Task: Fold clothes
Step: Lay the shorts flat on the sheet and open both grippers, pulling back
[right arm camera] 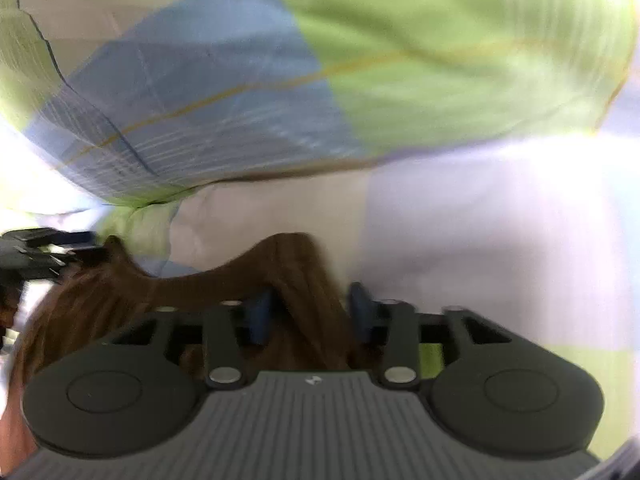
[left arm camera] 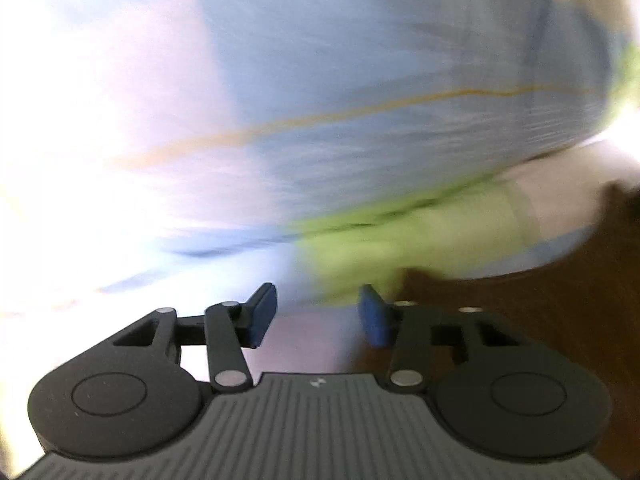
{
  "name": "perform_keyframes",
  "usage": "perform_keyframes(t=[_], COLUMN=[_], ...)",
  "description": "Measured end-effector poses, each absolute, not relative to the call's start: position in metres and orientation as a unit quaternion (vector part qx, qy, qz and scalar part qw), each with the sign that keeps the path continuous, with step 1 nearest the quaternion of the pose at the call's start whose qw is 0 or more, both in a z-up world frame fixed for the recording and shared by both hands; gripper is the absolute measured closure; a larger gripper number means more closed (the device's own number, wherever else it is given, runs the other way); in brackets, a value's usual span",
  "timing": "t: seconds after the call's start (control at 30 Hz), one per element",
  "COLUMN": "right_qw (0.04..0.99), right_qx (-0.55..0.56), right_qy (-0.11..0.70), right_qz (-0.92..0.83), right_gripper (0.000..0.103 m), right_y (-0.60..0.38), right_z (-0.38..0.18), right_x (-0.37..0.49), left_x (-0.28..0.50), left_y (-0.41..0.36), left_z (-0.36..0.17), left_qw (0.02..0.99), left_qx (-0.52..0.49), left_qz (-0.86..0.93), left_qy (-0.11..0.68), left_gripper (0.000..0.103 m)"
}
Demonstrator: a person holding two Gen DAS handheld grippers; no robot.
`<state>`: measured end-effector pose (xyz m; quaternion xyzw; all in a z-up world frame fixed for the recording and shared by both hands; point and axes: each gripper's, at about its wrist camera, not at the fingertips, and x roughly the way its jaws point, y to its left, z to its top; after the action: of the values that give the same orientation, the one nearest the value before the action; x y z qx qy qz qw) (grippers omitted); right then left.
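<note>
A brown garment (right arm camera: pixel 224 280) lies on a bedsheet patterned in blue, green and white blocks (right arm camera: pixel 200 92). In the right wrist view a raised fold of the brown cloth runs between the blue pads of my right gripper (right arm camera: pixel 310 312), whose jaws stand apart around it. My left gripper (left arm camera: pixel 318 312) is open and empty, with white sheet between its pads and the brown garment's edge (left arm camera: pixel 500 300) just to its right. The left gripper also shows at the left edge of the right wrist view (right arm camera: pixel 48 252). Both views are motion-blurred.
The sheet (left arm camera: pixel 380 80) is rumpled, with a raised fold of blue and green ahead of both grippers. A thin orange line crosses the blue block (left arm camera: pixel 360 114). The left of the left wrist view is washed out by bright light.
</note>
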<state>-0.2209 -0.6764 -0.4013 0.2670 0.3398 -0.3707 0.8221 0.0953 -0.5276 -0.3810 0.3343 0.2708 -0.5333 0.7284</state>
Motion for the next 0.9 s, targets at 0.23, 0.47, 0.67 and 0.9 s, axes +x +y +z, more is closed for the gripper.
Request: perform_keyframes(t=[0.23,0.47,0.67,0.9], right_qw=[0.859,0.804,0.829,0.8], right_qx=[0.244,0.285,0.255,0.246], right_qy=[0.34,0.355,0.31,0.375], right_qz=[-0.295,-0.382,-0.39,-0.399], right_gripper=[0.103,0.103,0.054,0.06], right_y=[-0.646,-0.668,-0.598,-0.463], right_z=[-0.381,-0.405,-0.352,-0.376], right_x=[-0.207,-0.212,-0.255,-0.338], left_x=[0.034,0.045,0.036,-0.018], left_y=[-0.521,-0.524,-0.434,-0.298], left_z=[-0.379,-0.382,-0.35,-0.391], left_qw=[0.622,0.669,0.716,0.739], left_qx=[0.335,0.312,0.289,0.333], left_qz=[-0.652,-0.594,-0.541,-0.429], left_qy=[0.274,0.32,0.333,0.398], left_gripper=[0.047,0.045,0.047,0.047])
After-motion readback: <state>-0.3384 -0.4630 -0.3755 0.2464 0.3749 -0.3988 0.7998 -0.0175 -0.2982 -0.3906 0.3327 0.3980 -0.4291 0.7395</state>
